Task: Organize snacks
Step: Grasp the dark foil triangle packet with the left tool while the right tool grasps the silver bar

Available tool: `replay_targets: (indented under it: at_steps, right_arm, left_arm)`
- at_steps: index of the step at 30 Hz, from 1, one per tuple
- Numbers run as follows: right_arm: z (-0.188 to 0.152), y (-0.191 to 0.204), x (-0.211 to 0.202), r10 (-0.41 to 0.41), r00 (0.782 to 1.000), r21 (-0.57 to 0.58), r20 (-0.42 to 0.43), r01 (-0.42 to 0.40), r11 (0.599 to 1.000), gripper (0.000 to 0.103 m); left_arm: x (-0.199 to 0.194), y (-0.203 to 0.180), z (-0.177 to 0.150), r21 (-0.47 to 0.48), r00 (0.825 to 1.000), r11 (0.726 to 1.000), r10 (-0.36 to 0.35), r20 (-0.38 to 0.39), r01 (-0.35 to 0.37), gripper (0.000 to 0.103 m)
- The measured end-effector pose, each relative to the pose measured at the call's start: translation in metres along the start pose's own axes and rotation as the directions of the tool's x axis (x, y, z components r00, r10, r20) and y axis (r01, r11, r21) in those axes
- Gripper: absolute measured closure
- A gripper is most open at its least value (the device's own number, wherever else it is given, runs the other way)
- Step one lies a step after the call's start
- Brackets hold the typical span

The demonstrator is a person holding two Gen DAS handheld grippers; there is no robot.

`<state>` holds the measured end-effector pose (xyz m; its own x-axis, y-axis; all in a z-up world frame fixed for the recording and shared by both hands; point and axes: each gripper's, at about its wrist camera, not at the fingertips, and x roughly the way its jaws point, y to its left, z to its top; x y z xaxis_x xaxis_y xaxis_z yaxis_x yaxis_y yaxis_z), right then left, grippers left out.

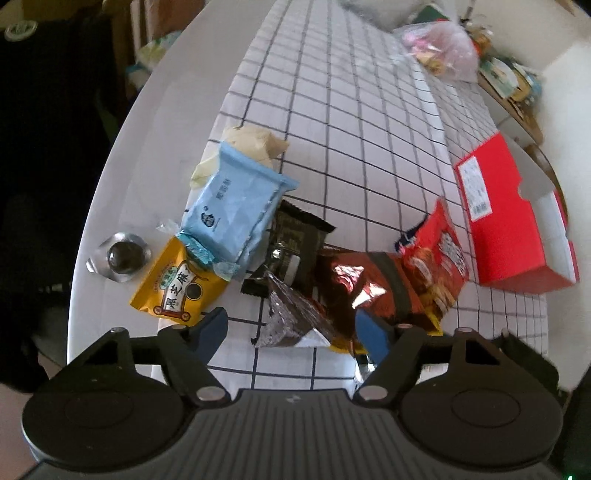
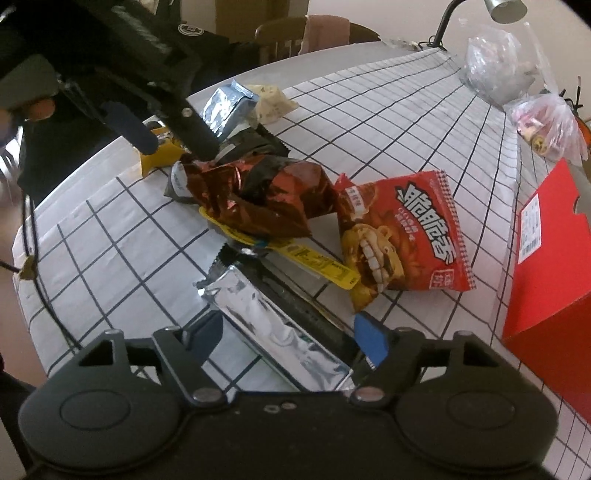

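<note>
Snack packets lie heaped on a checked cloth [image 1: 351, 122]. My left gripper [image 1: 293, 332] stands open over a crumpled silver-and-dark packet [image 1: 291, 317]; its pads do not press on it. Beyond are a yellow packet [image 1: 177, 288], a light blue packet [image 1: 236, 210], a black packet [image 1: 295, 240], a shiny red-brown bag [image 1: 369, 284] and a red snack bag [image 1: 439, 262]. My right gripper [image 2: 288, 336] is open astride a long silver packet [image 2: 273, 325]. A yellow strip packet [image 2: 314, 262] lies past it. The left gripper [image 2: 179, 147] shows at the right wrist view's upper left.
An open red box [image 1: 513, 218] stands at the right on the cloth. A foil-sealed round cup [image 1: 123, 256] sits on the bare white table edge at the left. Plastic bags [image 2: 546, 122] of sweets and a desk lamp [image 2: 506, 9] are at the far end.
</note>
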<state>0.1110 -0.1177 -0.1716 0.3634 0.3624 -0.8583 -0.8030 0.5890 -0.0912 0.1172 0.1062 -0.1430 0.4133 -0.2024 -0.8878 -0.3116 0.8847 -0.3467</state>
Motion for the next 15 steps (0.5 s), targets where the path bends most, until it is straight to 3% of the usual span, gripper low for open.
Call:
replay_targets:
  at_steps: [4,8,11,15]
  right_arm:
    - [-0.004,0.005,-0.007,0.02,1.0,0.023,-0.006,-0.02,1.0,0.036]
    - [-0.007,0.01,-0.012,0.036,0.999,0.063,-0.006,-0.035,0.997,0.042]
    - [-0.008,0.015,-0.018,0.077,0.997,0.102,0.001,-0.077,0.992,0.043]
    - [-0.006,0.021,-0.021,0.075,0.997,0.119,0.023,-0.077,0.99,0.042]
  left_arm:
    - [0.008,0.0,0.004,-0.017,1.0,1.0,0.007,-0.016,-0.007,0.031]
    - [0.019,0.0,0.007,-0.033,0.999,0.999,0.011,-0.048,-0.013,0.041]
    - [0.023,0.003,0.007,-0.051,0.998,0.999,0.004,-0.067,-0.007,0.045]
    - [0.028,0.008,0.007,-0.082,0.997,0.997,0.003,-0.082,-0.01,0.046]
